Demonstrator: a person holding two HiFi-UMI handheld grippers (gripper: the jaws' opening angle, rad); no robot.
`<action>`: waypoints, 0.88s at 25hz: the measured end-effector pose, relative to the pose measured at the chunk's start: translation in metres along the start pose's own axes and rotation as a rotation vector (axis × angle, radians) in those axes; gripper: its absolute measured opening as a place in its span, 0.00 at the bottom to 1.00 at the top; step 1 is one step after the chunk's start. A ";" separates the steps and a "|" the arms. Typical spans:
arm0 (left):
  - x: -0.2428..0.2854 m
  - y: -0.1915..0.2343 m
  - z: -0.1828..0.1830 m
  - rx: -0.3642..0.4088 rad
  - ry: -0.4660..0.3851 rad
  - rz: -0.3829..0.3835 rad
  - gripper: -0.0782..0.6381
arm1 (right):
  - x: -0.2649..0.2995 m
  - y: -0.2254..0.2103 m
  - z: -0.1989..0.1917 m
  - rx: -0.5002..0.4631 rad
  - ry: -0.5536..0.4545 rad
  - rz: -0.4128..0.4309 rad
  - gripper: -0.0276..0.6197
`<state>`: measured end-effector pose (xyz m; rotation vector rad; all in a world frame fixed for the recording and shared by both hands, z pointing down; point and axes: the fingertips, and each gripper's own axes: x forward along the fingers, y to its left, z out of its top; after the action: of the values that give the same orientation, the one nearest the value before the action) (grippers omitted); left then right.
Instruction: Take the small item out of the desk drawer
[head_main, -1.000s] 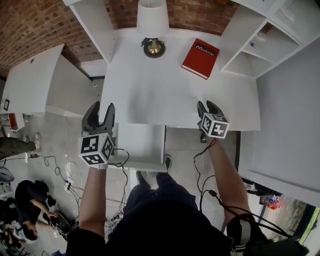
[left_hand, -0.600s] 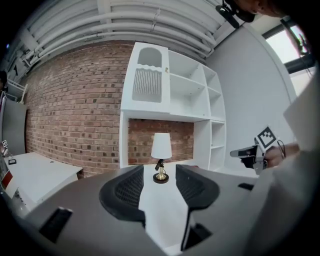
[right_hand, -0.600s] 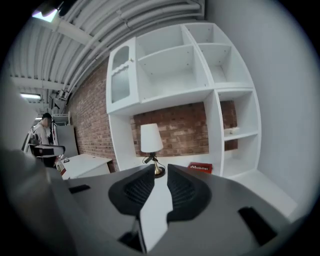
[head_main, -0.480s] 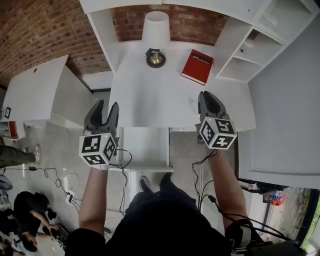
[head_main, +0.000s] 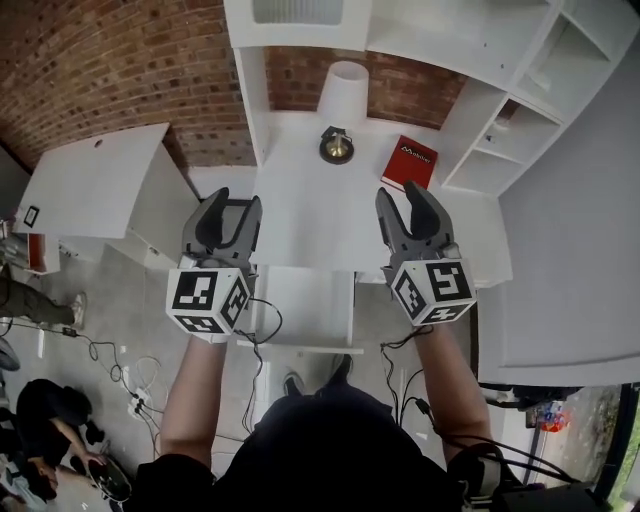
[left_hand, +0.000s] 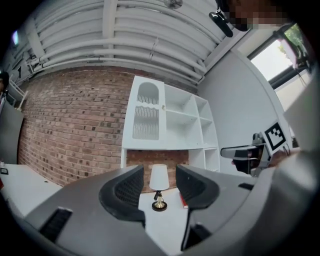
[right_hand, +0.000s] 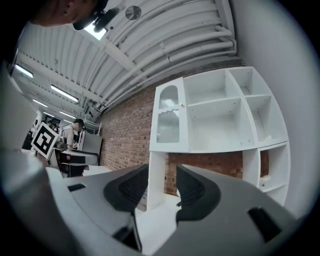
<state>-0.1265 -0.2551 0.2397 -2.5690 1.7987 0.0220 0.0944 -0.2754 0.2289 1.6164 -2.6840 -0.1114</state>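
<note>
The left gripper (head_main: 232, 205) gapes empty; the right gripper (head_main: 403, 198) has empty jaws that have just been opening. One smooth white desk (head_main: 300, 225) bears one brass-footed lamp (head_main: 337, 148) and one flat red book (head_main: 410, 162).

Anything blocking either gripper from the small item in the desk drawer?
No small item shows, so I cannot tell. The left gripper and right gripper hang over the front edge of the desk, jaws apart and empty; the right's have just been opening. The white panel below that edge may be the drawer; nothing visible blocks it.
</note>
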 end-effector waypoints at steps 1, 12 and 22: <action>-0.005 0.000 0.008 0.003 -0.016 -0.005 0.39 | -0.001 0.007 0.008 -0.006 -0.017 -0.001 0.28; -0.049 0.007 0.041 0.018 -0.084 -0.032 0.39 | -0.015 0.055 0.051 -0.021 -0.110 -0.043 0.23; -0.067 0.008 0.044 0.021 -0.090 -0.049 0.39 | -0.024 0.077 0.048 -0.021 -0.080 -0.032 0.23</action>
<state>-0.1575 -0.1943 0.1964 -2.5531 1.6956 0.1168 0.0354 -0.2157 0.1870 1.6841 -2.7052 -0.2078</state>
